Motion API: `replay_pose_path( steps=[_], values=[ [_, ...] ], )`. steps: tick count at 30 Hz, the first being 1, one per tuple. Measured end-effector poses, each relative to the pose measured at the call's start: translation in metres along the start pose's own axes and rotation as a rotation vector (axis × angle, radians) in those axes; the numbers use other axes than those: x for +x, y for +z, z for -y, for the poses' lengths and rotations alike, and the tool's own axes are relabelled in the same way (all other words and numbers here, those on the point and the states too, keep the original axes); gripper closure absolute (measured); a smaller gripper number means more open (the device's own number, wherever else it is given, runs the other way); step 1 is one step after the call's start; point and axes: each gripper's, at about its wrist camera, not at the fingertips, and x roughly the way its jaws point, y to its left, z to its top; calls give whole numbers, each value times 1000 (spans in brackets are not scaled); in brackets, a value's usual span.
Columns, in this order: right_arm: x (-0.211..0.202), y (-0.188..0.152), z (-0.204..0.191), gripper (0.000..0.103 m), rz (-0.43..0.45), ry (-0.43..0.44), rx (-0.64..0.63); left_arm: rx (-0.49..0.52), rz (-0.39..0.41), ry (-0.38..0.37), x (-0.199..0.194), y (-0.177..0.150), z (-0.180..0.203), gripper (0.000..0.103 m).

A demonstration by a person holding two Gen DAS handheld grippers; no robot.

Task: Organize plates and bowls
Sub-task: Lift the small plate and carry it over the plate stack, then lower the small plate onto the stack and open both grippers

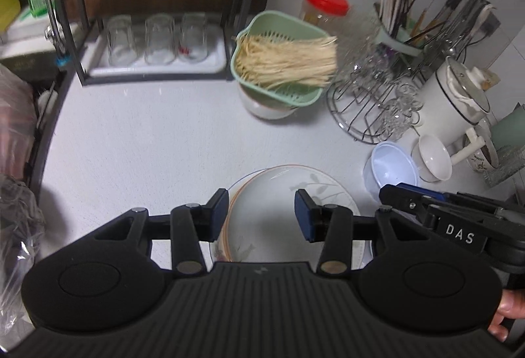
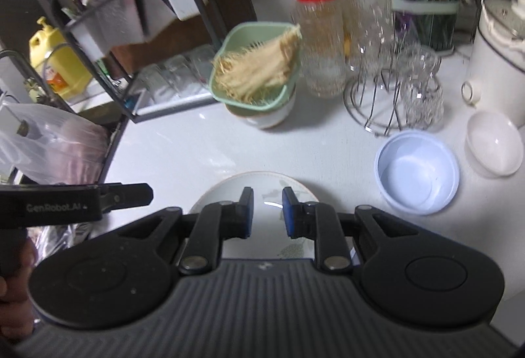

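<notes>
A stack of white plates with a leaf pattern (image 1: pixel 279 203) lies on the white counter, right below both grippers; it also shows in the right wrist view (image 2: pixel 229 190). My left gripper (image 1: pixel 261 215) is open and empty above the stack. My right gripper (image 2: pixel 267 212) is open with a narrower gap, empty, above the same plates. A pale blue bowl (image 2: pixel 416 172) stands to the right of the plates, also in the left wrist view (image 1: pixel 390 169). A white bowl (image 2: pixel 493 144) stands further right; in the left view it is (image 1: pixel 433 157).
A green colander of noodles (image 1: pixel 279 62) sits on a white bowl at the back. A wire glass rack (image 1: pixel 370 95), a red-lidded jar (image 2: pixel 320 39), a utensil holder (image 2: pixel 423 10) and a white kettle (image 1: pixel 456 98) stand back right. A black shelf with glasses (image 1: pixel 154 39) is back left.
</notes>
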Motion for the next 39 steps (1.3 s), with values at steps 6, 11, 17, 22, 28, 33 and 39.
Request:
replay_pose_path(
  steps=[6, 11, 17, 22, 28, 33, 39],
  values=[
    [-28, -14, 1, 81, 54, 8, -28, 19, 54, 10, -23, -21, 14, 52],
    [-45, -30, 8, 81, 81, 6, -39, 7, 51, 13, -32, -48, 29, 52],
    [-70, -49, 19, 81, 116, -12, -43, 32, 67, 20, -44, -69, 48, 52],
    [-85, -67, 30, 81, 127, -40, -31, 25, 78, 28, -51, -83, 67, 52],
    [-104, -89, 39, 81, 145, -60, -35, 62, 75, 27, -59, -108, 90, 52],
    [-116, -104, 48, 80, 149, -65, -21, 72, 69, 32, -64, -126, 99, 52],
    [-123, -113, 55, 79, 155, -74, -12, 102, 74, 34, -68, -135, 108, 51]
  ],
)
